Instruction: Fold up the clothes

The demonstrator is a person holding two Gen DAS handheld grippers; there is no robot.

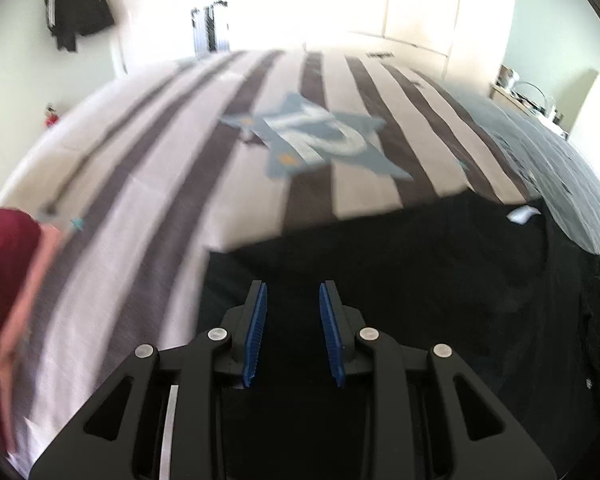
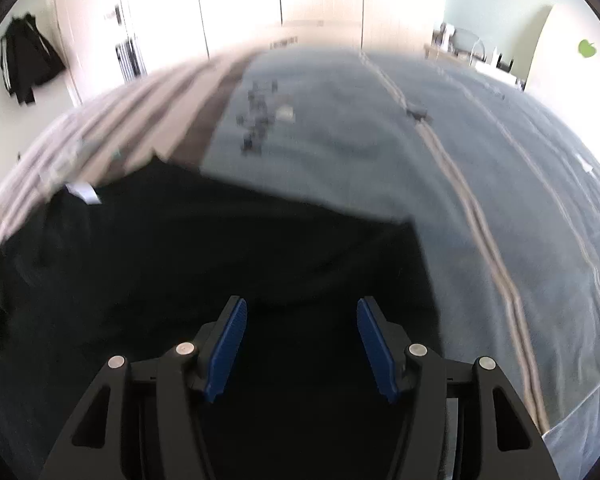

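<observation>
the bed (image 1: pixel 148 184) fills both views, covered on its left part by a striped spread (image 1: pixel 340 80) in pale and dark bands with a blue star-shaped emblem (image 1: pixel 316 140) bearing a large pale "12", and on its right part by a grey cover (image 2: pixel 340 140) with two pale lines running far to near. one black garment (image 1: pixel 420 280) lies flat on the near part of the bed, straddling the two covers, with one white label (image 1: pixel 522 214) at its far edge; any writing on the label is too blurred to read. at the near left edge of the left wrist view sits one folded maroon and pink cloth (image 1: pixel 8 300). a dark jacket (image 1: pixel 76 4) with white stripes hangs on the far left wall. the left gripper (image 1: pixel 293 330) hovers above the near left part of the black garment, its blue fingers (image 1: pixel 256 332) partly apart and holding nothing. the right gripper (image 2: pixel 302 350) hovers above the garment's near right part, fingers (image 2: pixel 226 350) spread wider, also holding nothing.
</observation>
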